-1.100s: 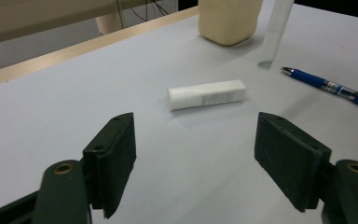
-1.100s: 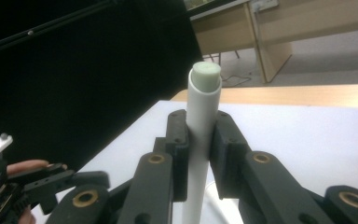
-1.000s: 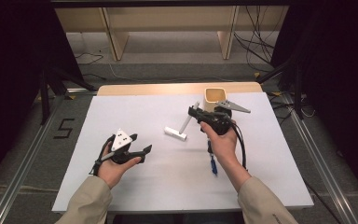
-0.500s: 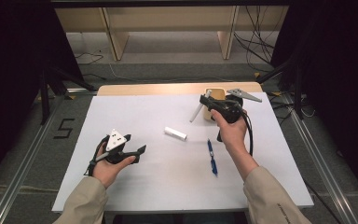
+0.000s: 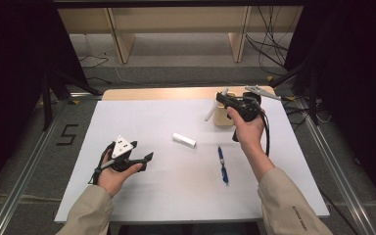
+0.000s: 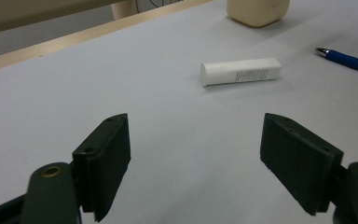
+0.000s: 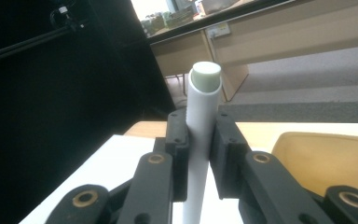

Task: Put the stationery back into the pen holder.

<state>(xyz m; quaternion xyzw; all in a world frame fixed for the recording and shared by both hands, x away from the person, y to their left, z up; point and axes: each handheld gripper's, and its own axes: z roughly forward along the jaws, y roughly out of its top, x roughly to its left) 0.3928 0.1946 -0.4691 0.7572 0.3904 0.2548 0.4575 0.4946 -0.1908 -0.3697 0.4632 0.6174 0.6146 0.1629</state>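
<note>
Right hand-held gripper (image 5: pixel 219 98), upper right of the high view, pinching a white tube (image 7: pixel 200 116) above the beige cup (image 5: pixel 222 116). Left hand-held gripper (image 5: pixel 139 159) spread, empty, lower left. Risk: slanted tube catching the rim, tipping the cup.

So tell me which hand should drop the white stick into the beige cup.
Right. Its gripper already clamps the slim white cylindrical stick beside the beige cup; the left gripper sits open, far away.

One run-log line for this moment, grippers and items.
right gripper: shut on white marker, over beige cup | left gripper: open, empty | white tube, blue pen: lying on table
</note>
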